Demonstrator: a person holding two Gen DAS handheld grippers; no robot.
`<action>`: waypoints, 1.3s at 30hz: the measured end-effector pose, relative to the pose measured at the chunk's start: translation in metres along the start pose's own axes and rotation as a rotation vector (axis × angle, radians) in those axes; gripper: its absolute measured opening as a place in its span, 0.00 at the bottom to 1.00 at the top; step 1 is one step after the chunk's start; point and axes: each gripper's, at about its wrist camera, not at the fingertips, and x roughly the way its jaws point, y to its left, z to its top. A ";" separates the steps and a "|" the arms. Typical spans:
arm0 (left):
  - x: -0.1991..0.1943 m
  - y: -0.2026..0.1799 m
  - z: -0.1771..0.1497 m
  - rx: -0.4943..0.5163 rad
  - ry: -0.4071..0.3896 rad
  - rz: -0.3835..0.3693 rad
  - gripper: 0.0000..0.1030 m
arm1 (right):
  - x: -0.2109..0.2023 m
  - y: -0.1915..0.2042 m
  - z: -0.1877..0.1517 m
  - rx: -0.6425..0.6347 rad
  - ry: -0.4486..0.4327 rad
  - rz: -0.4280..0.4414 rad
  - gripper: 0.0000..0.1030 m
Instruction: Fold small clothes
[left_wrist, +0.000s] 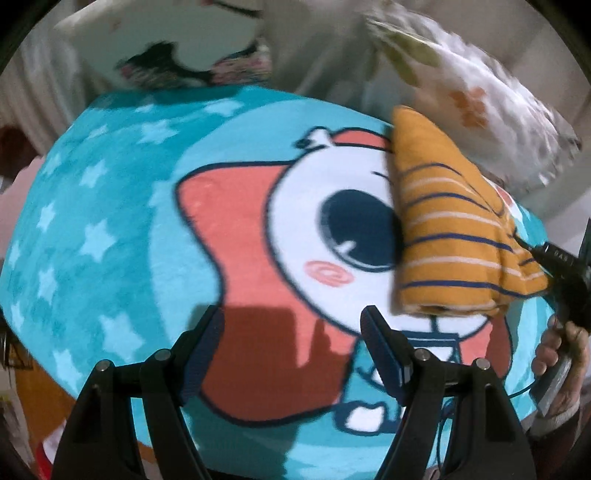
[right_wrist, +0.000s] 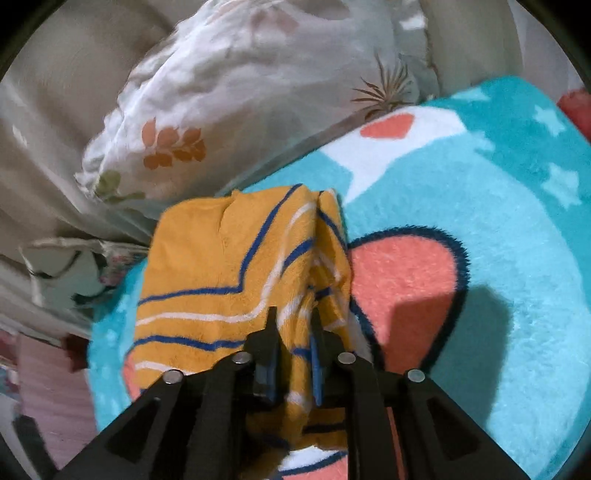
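Note:
A folded orange garment (left_wrist: 443, 221) with blue and white stripes lies on the right part of a teal cartoon blanket (left_wrist: 110, 240). My left gripper (left_wrist: 291, 317) hangs open over the blanket's pink and white picture, to the left of the garment, with nothing between its fingers. My right gripper (left_wrist: 532, 251) reaches the garment's right edge. In the right wrist view the garment (right_wrist: 207, 258) bunches into a ridge that runs between the fingers of the right gripper (right_wrist: 293, 317). The cloth fills the narrow gap and touches both pads.
A white pillow (right_wrist: 240, 92) with orange leaf prints lies just beyond the garment, off the edge of the blanket (right_wrist: 517, 258). A person's hand (left_wrist: 554, 350) holds the right gripper's handle at the right edge. Beige bedding lies behind.

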 end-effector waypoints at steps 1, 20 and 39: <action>0.000 -0.006 0.002 0.013 -0.004 -0.005 0.73 | -0.007 -0.004 0.002 0.008 -0.016 0.007 0.21; 0.009 -0.061 0.028 0.064 -0.020 -0.042 0.73 | -0.029 -0.021 -0.027 -0.111 0.080 0.000 0.11; 0.021 -0.101 0.025 0.162 -0.013 0.006 0.73 | -0.036 -0.062 -0.038 -0.005 0.071 0.073 0.41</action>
